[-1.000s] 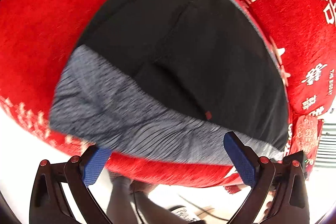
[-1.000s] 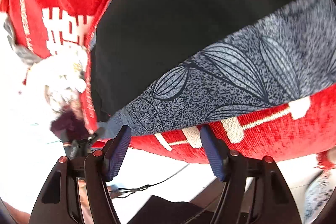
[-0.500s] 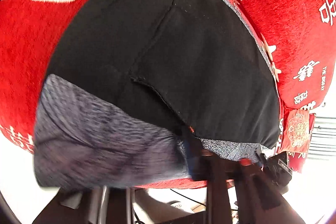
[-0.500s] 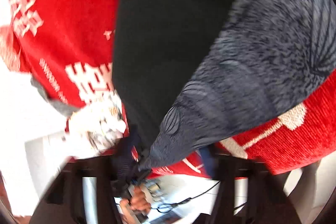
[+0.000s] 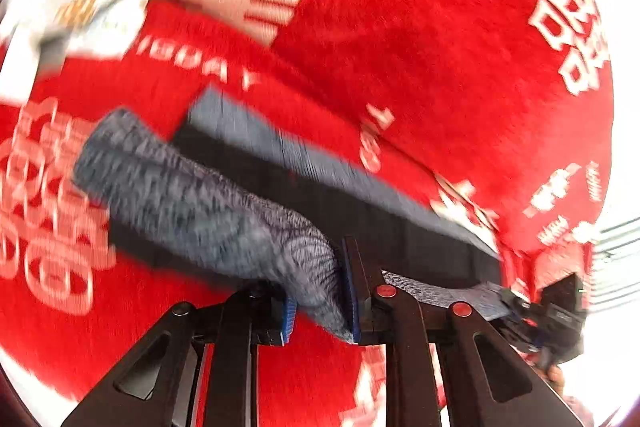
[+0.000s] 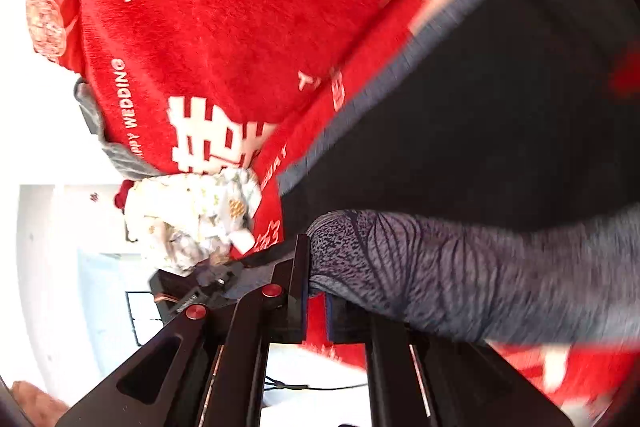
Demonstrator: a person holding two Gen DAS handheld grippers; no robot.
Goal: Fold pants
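Both grippers are mid-fold here: the left gripper [image 5: 318, 301] and right gripper [image 6: 316, 301] each have their jaws clamped on the grey leaf-print hem of the black pants [image 5: 208, 203], lifting it ahead over the rest, which lies on a red plush blanket with white lettering [image 5: 440, 27]. A crumpled white floral cloth [image 6: 192, 219] sits off left of the right jaws, not really in the way.

Red blanket [image 5: 440, 27] with white lettering; black-grey pants [image 5: 360, 203] lying on it.
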